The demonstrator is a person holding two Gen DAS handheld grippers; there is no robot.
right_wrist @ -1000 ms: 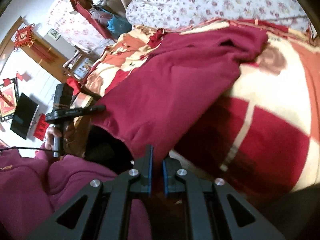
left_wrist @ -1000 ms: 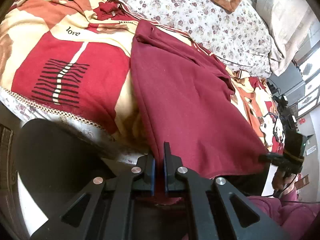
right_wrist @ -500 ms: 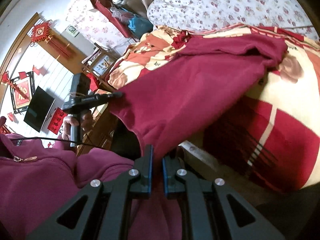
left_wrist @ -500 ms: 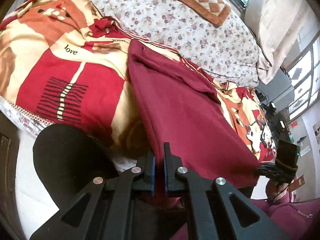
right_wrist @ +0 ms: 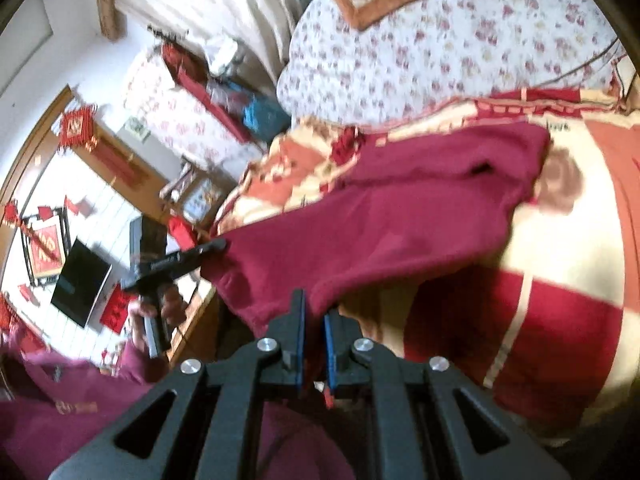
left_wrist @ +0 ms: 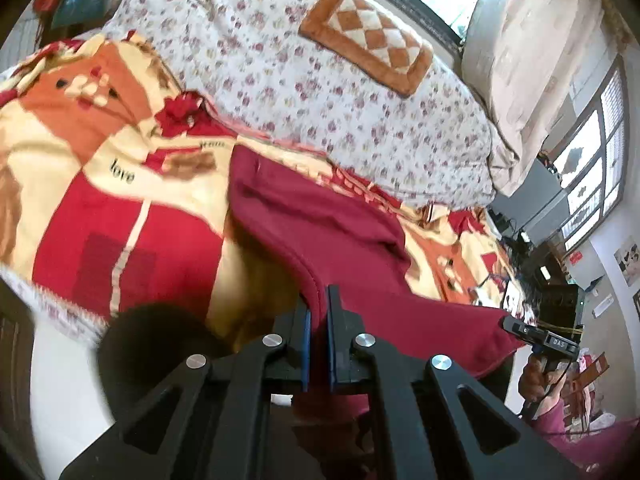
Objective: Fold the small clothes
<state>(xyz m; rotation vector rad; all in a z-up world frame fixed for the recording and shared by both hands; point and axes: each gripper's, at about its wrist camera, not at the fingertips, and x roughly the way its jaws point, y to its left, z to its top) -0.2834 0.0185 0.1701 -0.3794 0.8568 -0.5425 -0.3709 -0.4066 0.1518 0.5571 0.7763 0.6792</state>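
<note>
pinching the soft, limp maroon garment (left_wrist: 344,240) by its hem corners off the bed's near edge, left gripper (left_wrist: 318,316) and right gripper (right_wrist: 314,320) both clenched on cloth; likely to sag between.

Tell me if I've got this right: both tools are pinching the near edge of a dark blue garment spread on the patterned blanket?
Not quite: the garment is maroon, not dark blue, as the left wrist view shows. Both the left tool and right tool do pinch its near edge over the patterned blanket.

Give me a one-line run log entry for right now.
phase: lifting hem | left gripper: shut on maroon garment | right gripper: shut on same garment | far end: resting on patterned blanket
</note>
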